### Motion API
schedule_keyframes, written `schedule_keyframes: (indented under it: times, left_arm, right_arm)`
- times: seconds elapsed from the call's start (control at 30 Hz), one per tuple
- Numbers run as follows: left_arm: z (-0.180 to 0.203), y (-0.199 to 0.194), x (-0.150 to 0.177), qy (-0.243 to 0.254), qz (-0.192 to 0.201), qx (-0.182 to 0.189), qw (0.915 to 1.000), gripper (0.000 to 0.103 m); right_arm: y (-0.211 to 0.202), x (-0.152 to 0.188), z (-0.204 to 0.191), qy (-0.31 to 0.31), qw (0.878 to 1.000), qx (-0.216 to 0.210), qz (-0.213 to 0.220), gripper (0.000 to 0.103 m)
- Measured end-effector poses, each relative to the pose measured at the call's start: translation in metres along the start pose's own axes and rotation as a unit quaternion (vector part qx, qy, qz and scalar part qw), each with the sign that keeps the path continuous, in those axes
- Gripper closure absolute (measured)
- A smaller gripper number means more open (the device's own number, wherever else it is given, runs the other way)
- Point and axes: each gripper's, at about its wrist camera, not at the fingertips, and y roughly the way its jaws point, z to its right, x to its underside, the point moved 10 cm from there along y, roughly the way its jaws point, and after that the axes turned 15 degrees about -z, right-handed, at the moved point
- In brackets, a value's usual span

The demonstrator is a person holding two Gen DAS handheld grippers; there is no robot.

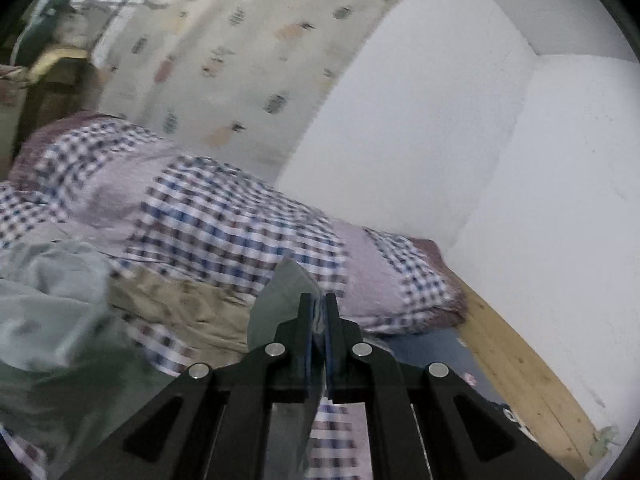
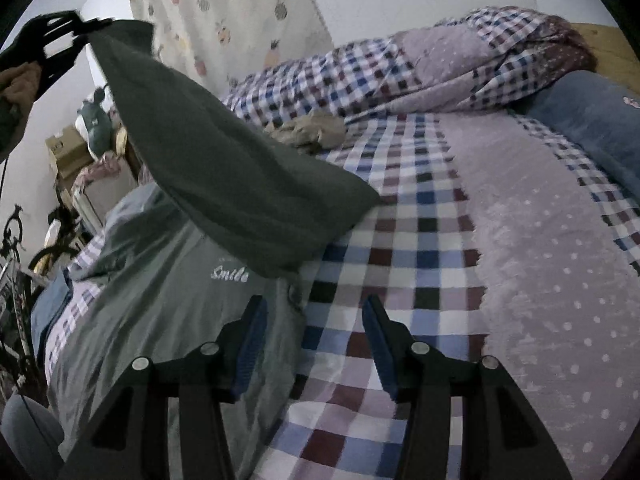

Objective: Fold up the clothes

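While the left gripper (image 1: 318, 304) was pinched shut on a fold of the grey-green garment (image 2: 224, 160), that cloth hung from it in a long, taut slope, lifted well above the bed (image 2: 400, 248). Seen from the right wrist camera, the left gripper (image 2: 86, 30) sat high at the upper left, gripped by a hand (image 2: 20, 84), and the raised portion of the garment ran down and rightward from it to a lower corner that touched the checked bedsheet. The rest of the garment lay spread on the bed below, printed with the word "Smile" (image 2: 229, 274), at the bed's left side. The right gripper (image 2: 316, 312) was spread wide and empty, hovering low over the bed; its left finger stood over the flat part of the garment, its right finger over bare checked sheet, and the garment's edge passed between them. A crumpled tan garment (image 2: 308, 130) lay farther back, against the rolled checked quilt (image 2: 400, 68), well apart from both grippers. A blue pillow (image 2: 592, 128) rested at the right.
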Motion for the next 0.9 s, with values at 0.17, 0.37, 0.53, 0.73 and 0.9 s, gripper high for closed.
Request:
schedule_keyframes:
  times: [0.17, 0.37, 0.53, 0.73, 0.9]
  left_arm:
    - [-0.090, 0.013, 0.029, -0.040, -0.035, -0.049, 0.9974, 0.100]
    - [-0.123, 0.020, 0.053, -0.068, -0.055, -0.031, 0.9957, 0.100]
    - [-0.103, 0.018, 0.052, -0.050, -0.066, -0.009, 0.9965, 0.100]
    - [-0.100, 0.007, 0.050, -0.044, -0.051, -0.014, 0.9977, 0.100]
    - [-0.152, -0.009, 0.074, -0.082, -0.029, -0.071, 0.9937, 0.100]
  right_arm:
    - [0.032, 0.010, -0.010, -0.022, 0.999, 0.014, -0.045, 0.050]
    - [0.046, 0.004, -0.016, -0.032, 0.998, 0.009, -0.050, 0.051]
    - [0.074, -0.010, -0.027, -0.055, 0.996, 0.029, -0.066, 0.057]
    - [0.094, -0.017, -0.005, -0.013, 0.995, 0.067, -0.075, 0.099]
    - [0.079, -0.018, 0.031, 0.063, 0.989, 0.125, -0.052, 0.103]
